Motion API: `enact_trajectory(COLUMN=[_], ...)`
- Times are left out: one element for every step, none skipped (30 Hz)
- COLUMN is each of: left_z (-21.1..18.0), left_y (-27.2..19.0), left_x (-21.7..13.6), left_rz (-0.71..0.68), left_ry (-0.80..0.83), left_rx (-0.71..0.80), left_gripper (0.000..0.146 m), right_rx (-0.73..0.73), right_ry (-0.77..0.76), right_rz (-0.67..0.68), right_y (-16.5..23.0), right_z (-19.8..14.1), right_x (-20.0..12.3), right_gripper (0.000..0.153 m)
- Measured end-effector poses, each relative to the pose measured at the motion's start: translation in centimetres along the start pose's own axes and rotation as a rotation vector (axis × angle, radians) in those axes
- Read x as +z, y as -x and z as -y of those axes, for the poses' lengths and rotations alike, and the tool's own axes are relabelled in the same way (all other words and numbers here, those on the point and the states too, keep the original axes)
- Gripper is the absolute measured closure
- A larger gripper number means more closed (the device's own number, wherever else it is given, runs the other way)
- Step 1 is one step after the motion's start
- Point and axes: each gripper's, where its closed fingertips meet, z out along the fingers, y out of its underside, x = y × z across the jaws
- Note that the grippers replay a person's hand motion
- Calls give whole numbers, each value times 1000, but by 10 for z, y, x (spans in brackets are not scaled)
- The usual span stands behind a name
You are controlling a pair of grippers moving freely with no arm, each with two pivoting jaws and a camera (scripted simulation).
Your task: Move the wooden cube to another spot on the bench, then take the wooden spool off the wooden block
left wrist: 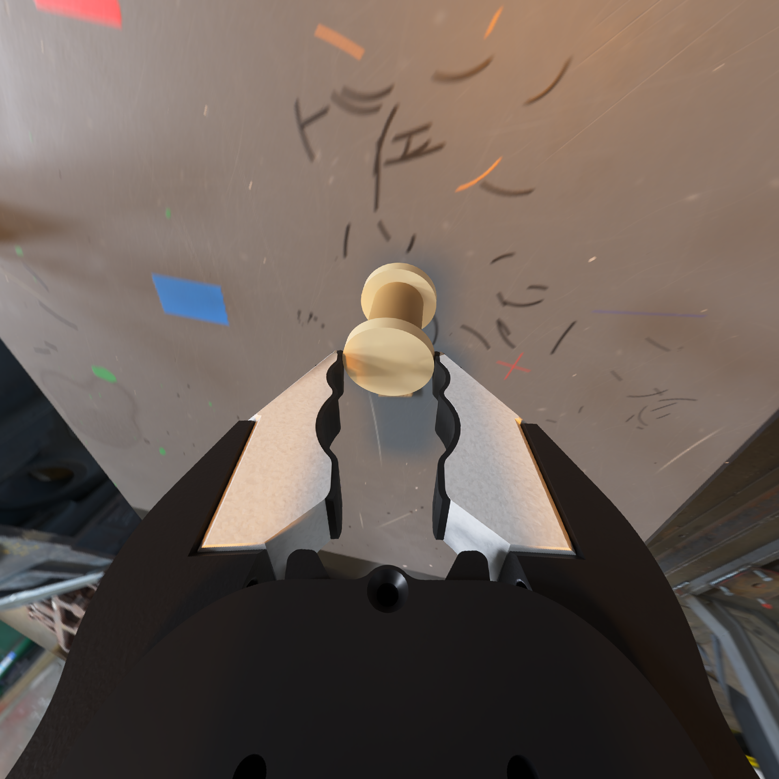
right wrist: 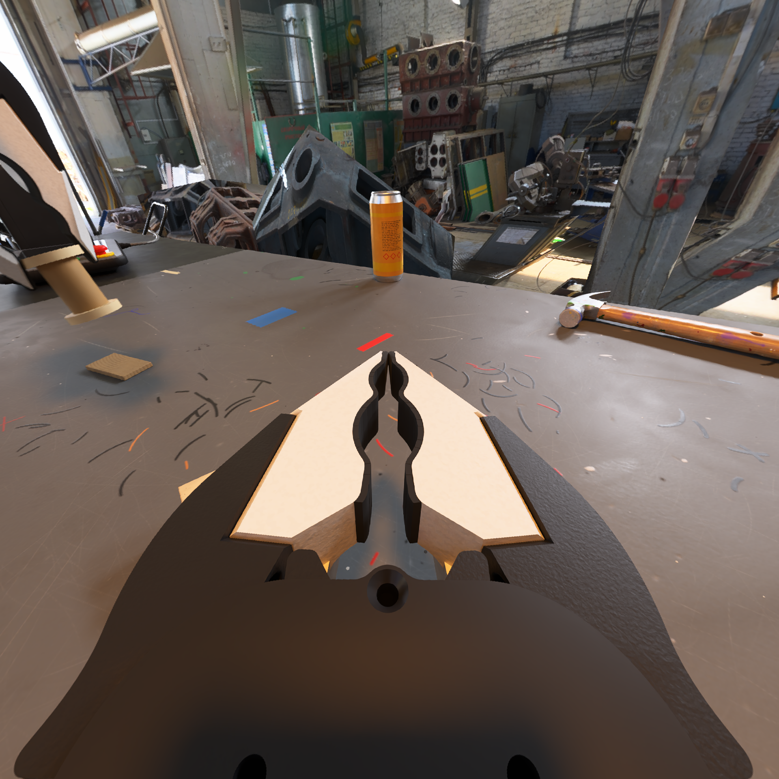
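Note:
My left gripper point(left wrist: 388, 361) is shut on the near flange of the wooden spool point(left wrist: 394, 303) and holds it over the bench. In the right wrist view the left gripper point(right wrist: 46, 236) is at the far left with the spool point(right wrist: 78, 288) tilted in the air, clear of the flat wooden block point(right wrist: 119, 366) lying on the bench below it. In the left wrist view only a sliver of the block point(left wrist: 396, 394) shows under the spool. My right gripper point(right wrist: 388, 355) is shut and empty, low over the bench. A tan wooden corner, probably the cube point(right wrist: 194, 484), shows behind its left side.
An orange can point(right wrist: 386, 236) stands near the bench's far edge. A hammer point(right wrist: 666, 324) lies at the right edge. Blue tape point(right wrist: 272, 316) and red tape point(right wrist: 375, 341) mark the scratched bench top point(right wrist: 632, 442). A black box with a red button point(right wrist: 101, 249) sits at the far left.

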Motion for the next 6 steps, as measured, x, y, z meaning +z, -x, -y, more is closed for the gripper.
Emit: enact_trajectory(left_z=[11, 21, 30, 38, 46, 53], left_y=[-7, -15, -23, -31, -38, -44], left_x=[-2, -2, 0, 4, 9, 14], left_rz=[-6, -13, -20, -25, -30, -34], left_ry=[-12, -18, -18, -12, -7, -5], left_rx=[27, 55, 86, 117, 145, 169], left_gripper=[104, 104, 104, 104, 104, 104], right_rx=[-1, -2, -2, -2, -2, -3], right_ry=[0, 0, 0, 0, -1, -1], right_rz=[1, 3, 4, 5, 6, 7], right_y=[0, 1, 1, 1, 1, 1], right_z=[0, 0, 0, 0, 1, 1], right_x=[0, 0, 0, 0, 0, 0], right_gripper=[153, 153, 153, 153, 153, 153])
